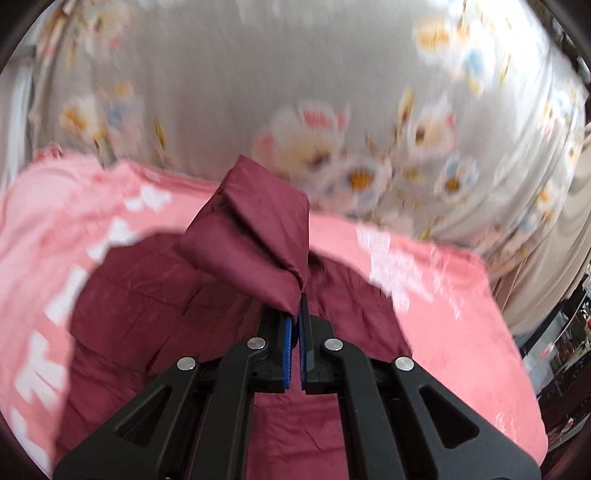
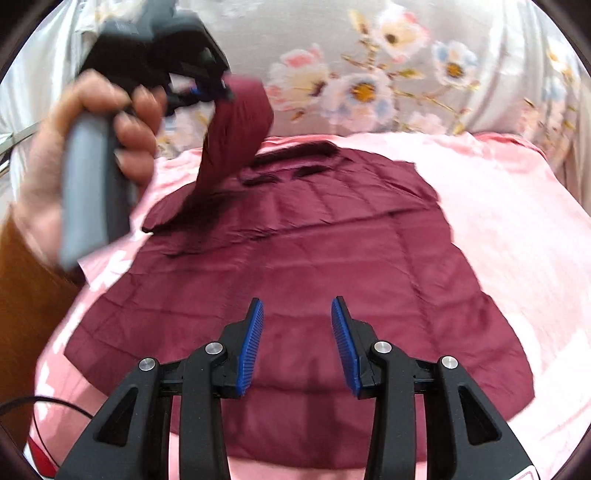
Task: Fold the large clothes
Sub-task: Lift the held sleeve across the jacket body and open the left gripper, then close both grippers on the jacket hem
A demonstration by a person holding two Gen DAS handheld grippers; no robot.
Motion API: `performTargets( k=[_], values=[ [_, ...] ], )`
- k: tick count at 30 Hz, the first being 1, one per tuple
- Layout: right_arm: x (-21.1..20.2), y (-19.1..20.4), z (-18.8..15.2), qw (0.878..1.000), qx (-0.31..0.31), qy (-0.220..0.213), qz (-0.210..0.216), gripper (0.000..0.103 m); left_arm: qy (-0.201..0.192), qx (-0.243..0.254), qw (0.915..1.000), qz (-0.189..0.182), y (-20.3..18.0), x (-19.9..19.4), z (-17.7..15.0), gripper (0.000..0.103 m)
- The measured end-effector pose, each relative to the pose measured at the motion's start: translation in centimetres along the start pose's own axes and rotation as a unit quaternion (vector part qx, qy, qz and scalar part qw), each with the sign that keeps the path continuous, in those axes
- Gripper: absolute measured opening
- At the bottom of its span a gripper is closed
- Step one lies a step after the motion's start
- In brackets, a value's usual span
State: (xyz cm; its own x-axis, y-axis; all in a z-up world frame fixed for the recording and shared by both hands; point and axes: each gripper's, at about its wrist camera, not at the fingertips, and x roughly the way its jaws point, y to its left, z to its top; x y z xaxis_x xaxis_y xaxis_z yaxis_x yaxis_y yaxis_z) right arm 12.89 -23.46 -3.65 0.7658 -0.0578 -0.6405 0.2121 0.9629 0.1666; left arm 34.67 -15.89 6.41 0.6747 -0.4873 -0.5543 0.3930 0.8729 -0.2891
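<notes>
One quilted maroon jacket (image 2: 314, 266), pinched sleeve (image 1: 255, 236)

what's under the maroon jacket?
The maroon jacket lies spread on a pink blanket, which shows around its edges. Anything beneath the jacket's middle is covered. The left gripper holds one sleeve lifted; the right gripper is open above the jacket.

1. A pink blanket (image 2: 498, 229) with blurred white markings covers the bed, spreading to both sides in both views.
2. Behind it hangs or lies a grey fabric (image 2: 317, 33) printed with pink, white and blue flowers with yellow centres.
3. A thin black cable (image 2: 55, 404) curves over the blanket's lower left edge.
4. Dim, cluttered furniture (image 1: 565, 332) shows at the left wrist view's far right.
</notes>
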Motion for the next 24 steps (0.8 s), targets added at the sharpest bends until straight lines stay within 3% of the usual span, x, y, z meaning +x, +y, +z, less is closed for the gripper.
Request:
performTargets(
  k=[1, 3, 5, 10, 12, 16, 19, 24],
  values=[
    [0.0, -1.2, -0.5, 1.0, 0.013, 0.004, -0.006, 0.038, 0.013, -0.003, 0.9999, 0.003, -0.4, 1.4, -1.3, 0.005],
    [0.2, -2.4, -0.8, 1.0, 0.023, 0.009, -0.012, 0.04, 0.027, -0.014, 0.9995, 0.005, -0.2, 3.2, -3.4, 0.022],
    [0.2, -3.2, -1.0, 0.999, 0.03, 0.006, -0.018, 0.045, 0.038, -0.023, 0.999, -0.003, 0.4, 3.3, -5.0, 0.058],
    [0.5, -4.7, 0.4, 0.999, 0.052, -0.004, -0.008, 0.051, 0.017, -0.051, 0.9976, -0.044, 3.5, -0.1, -6.3, 0.078],
    [1.3, -5.2, 1.7, 0.998, 0.066, -0.006, 0.006, 0.053, 0.005, -0.07, 0.9968, -0.038, 5.7, -1.6, -6.0, 0.078],
    [4.5, -5.4, 4.4, 0.996, 0.087, 0.005, 0.021, 0.054, 0.009, -0.135, 0.9908, 0.009, 13.3, -2.6, -5.0, 0.078],
    [6.7, -5.5, 5.6, 0.996, 0.092, 0.012, 0.007, 0.054, 0.022, -0.208, 0.9773, 0.035, 19.6, -2.1, -5.0, 0.077],
    [10.7, -6.4, 6.4, 0.993, 0.111, 0.041, -0.025, 0.054, 0.048, -0.303, 0.9514, 0.032, 26.6, 0.1, -6.2, 0.07]
  ],
)
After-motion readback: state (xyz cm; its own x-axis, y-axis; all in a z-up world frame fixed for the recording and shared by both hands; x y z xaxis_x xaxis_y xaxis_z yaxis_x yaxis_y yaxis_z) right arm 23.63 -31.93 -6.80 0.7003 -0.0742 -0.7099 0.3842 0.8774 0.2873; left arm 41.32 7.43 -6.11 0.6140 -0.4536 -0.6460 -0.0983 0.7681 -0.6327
